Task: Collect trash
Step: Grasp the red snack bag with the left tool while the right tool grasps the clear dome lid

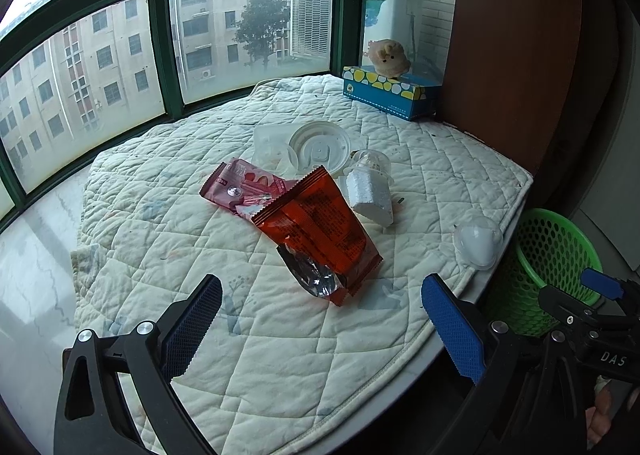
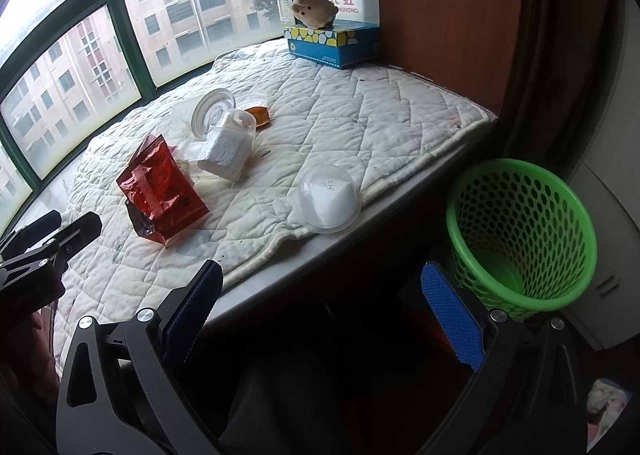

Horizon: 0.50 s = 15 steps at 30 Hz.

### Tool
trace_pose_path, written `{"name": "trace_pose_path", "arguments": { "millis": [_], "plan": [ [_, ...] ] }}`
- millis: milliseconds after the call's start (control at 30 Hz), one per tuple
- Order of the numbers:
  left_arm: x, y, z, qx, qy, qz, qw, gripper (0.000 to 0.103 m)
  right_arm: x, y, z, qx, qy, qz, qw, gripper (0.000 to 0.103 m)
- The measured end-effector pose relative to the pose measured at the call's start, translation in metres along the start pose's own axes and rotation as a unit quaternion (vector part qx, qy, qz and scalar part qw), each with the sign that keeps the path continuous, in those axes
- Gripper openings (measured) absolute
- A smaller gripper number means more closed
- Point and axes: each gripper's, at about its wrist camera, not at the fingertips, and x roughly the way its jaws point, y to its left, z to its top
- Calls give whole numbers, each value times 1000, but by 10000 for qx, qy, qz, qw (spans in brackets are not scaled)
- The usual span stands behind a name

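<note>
We see left tongs (image 1: 322, 329) wide open, empty, over quilted pad (image 1: 160, 215). Right tongs (image 2: 322, 317) wide open, empty, off pad edge near green basket (image 2: 520, 231). Red wrapper (image 1: 316, 231) just ahead of left tongs; pink wrapper (image 1: 240, 187), foam block (image 1: 370, 195), lid (image 1: 320, 149) beyond. Dome cup (image 2: 328, 199) at pad edge.

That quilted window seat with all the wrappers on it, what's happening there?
A person is clearing rubbish, holding a two-finger tool in each hand. Both the left tool and the right tool are open and hold nothing. On the quilted pad lie an orange-red wrapper, a pink wrapper, a foam block, a white lid and a clear dome cup near the edge. The green basket waits on the floor beside the seat.
</note>
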Motion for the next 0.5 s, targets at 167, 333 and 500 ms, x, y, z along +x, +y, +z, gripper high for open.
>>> {"name": "trace_pose_path", "arguments": {
  "millis": [167, 333, 500],
  "plan": [
    [7, 9, 5, -111, 58, 54, 9999, 97, 6, -2, 5, -13, 3, 2, 10000, 98],
    [15, 18, 12, -223, 113, 71, 9997, 97, 13, -5, 9, -45, 9, 1, 10000, 98],
    [23, 27, 20, -306, 125, 74, 9994, 97, 22, -10, 15, -24, 44, 32, 10000, 96]
  ]
}}
